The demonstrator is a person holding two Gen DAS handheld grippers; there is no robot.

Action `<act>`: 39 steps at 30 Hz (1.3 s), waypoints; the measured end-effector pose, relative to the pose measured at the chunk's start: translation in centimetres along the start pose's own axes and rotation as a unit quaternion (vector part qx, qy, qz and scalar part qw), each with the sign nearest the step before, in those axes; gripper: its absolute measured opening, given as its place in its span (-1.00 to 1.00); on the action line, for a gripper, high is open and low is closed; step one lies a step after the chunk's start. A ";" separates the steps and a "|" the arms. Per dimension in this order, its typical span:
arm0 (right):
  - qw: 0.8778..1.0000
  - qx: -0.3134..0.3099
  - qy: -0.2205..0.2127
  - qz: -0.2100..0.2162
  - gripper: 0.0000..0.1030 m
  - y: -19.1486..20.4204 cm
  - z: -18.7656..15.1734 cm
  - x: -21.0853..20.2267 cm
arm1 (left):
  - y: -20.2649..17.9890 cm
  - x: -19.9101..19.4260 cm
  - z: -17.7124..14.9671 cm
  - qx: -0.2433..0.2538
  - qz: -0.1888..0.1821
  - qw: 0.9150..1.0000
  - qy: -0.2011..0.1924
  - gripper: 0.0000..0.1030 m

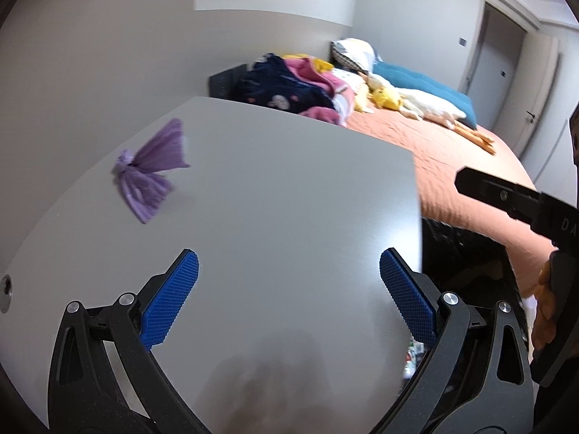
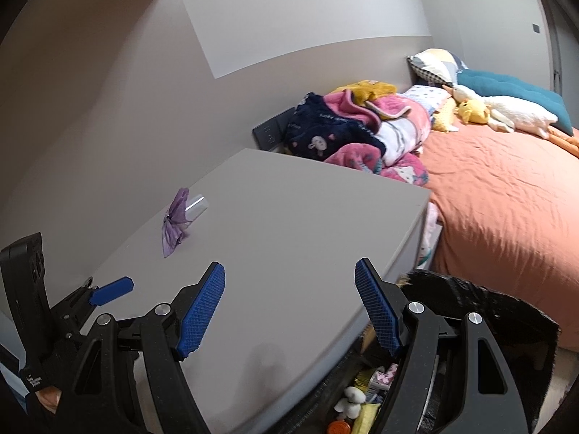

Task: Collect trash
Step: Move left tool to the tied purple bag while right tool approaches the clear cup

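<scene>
On the desk (image 1: 289,188), toward its far left edge by the wall, I see a crumpled purple wrapper (image 1: 150,171), pinched at the middle and fanned at both ends; it is the only loose thing on top. From my left tongs (image 1: 289,289) it lies ahead and to the left, its long axis slanting from near-left to far-right. Those tongs are spread wide and hold nothing. My right tongs (image 2: 289,303) are likewise parted and empty, and from them the wrapper sits farther off, also ahead and left. I judge the left hand the nearer one for the pickup. A clear plastic bit (image 2: 197,206) seems to touch the wrapper's far end. Off the desk's right near corner hangs a black trash bag (image 2: 481,311) with litter inside. Beyond the desk stands a bed (image 2: 506,195) with an orange cover and piled blankets.
</scene>
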State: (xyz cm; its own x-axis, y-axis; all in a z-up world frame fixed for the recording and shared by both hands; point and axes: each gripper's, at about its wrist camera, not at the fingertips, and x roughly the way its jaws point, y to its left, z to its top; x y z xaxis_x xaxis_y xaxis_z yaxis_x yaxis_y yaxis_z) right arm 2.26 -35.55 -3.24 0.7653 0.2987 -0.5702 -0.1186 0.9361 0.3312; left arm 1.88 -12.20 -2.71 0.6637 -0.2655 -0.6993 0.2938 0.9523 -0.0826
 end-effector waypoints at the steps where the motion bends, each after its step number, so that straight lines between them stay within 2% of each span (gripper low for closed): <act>1: 1.000 -0.002 0.003 0.003 0.46 0.4 0.2 0.6 | 0.8 0.1 0.2 -0.005 0.007 1.000 -0.003 0.87; 12: 0.999 -0.022 0.023 0.024 0.46 3.8 1.7 5.4 | 6.7 2.0 1.1 -0.051 0.042 0.998 -0.006 0.87; 15: 0.999 -0.026 0.029 0.028 0.46 4.6 2.0 6.7 | 8.3 2.6 1.4 -0.063 0.041 0.997 -0.007 0.86; 22: 0.998 -0.031 0.041 0.036 0.46 6.1 2.6 9.7 | 11.0 4.8 2.2 -0.071 0.054 0.996 0.003 0.61; 36: 0.996 -0.047 0.054 0.043 0.46 8.7 3.7 14.2 | 14.6 9.5 4.1 -0.085 0.063 0.994 0.023 0.34; 39: 0.996 -0.052 0.056 0.044 0.46 9.1 3.8 14.9 | 15.1 10.2 4.1 -0.084 0.063 0.994 0.030 0.20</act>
State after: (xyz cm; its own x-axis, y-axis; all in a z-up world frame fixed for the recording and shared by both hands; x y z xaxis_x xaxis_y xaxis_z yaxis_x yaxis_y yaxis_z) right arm 14.96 -23.32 -5.85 0.6744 0.3934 -0.6249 -0.2508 0.9180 0.3073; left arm 15.91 -1.10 -8.16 0.6439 -0.1374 -0.7527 0.0877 0.9905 -0.1058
